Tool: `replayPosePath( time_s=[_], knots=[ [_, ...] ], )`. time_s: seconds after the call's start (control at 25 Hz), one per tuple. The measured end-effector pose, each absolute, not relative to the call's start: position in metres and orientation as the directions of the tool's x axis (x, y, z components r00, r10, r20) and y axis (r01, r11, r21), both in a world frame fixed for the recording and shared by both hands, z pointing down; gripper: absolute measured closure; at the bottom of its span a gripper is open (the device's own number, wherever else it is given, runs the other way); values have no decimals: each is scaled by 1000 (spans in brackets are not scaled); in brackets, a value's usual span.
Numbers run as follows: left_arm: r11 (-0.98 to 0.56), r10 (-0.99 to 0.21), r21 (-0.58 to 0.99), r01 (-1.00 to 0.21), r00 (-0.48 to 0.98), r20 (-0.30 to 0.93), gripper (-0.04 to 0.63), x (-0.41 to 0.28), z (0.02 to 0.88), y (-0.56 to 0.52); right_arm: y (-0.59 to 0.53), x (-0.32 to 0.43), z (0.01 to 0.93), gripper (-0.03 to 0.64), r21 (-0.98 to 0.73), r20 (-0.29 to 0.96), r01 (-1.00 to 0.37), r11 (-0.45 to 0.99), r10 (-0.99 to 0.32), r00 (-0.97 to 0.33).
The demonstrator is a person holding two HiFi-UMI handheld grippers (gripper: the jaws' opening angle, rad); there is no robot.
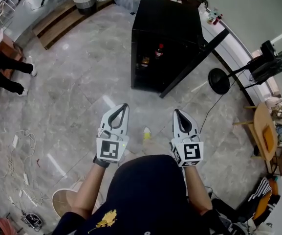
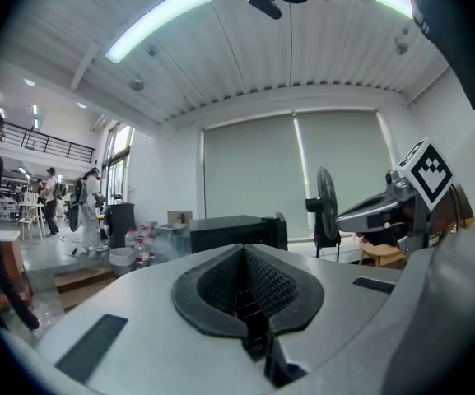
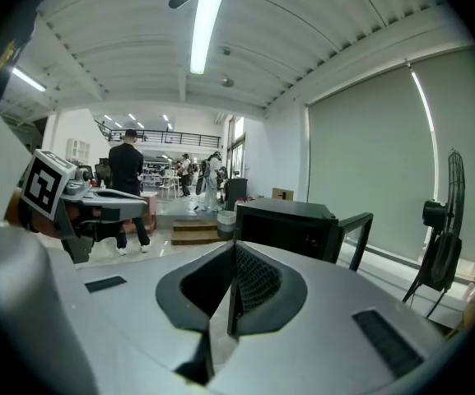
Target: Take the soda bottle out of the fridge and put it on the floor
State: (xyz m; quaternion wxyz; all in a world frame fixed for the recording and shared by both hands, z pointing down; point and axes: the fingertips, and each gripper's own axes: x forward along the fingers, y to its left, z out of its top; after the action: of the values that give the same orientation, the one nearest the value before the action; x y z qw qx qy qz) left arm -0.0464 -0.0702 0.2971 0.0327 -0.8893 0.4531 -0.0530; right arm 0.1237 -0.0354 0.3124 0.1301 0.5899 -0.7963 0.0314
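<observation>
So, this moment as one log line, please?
black box fridge: door open | red-capped dark soda bottle: inside | left gripper: shut | right gripper: shut

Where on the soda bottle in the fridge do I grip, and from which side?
Likely the body just under the red cap of the soda bottle, coming in level through the open front of the fridge. It looks upright inside, and the door hangs open to the right, so the front is the only way in.

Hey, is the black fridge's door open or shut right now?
Open. The fridge has its door swung out at the right in the head view, and the soda bottle shows inside.
</observation>
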Motion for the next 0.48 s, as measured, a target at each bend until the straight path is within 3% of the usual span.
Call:
replayPosePath(
  time_s=[0.48],
  knots=[
    [-578,-812,-80,-812,564,150,578,-23,349,-117,-99,145,376,620,66,313,-963,260,-922,-227]
  ],
)
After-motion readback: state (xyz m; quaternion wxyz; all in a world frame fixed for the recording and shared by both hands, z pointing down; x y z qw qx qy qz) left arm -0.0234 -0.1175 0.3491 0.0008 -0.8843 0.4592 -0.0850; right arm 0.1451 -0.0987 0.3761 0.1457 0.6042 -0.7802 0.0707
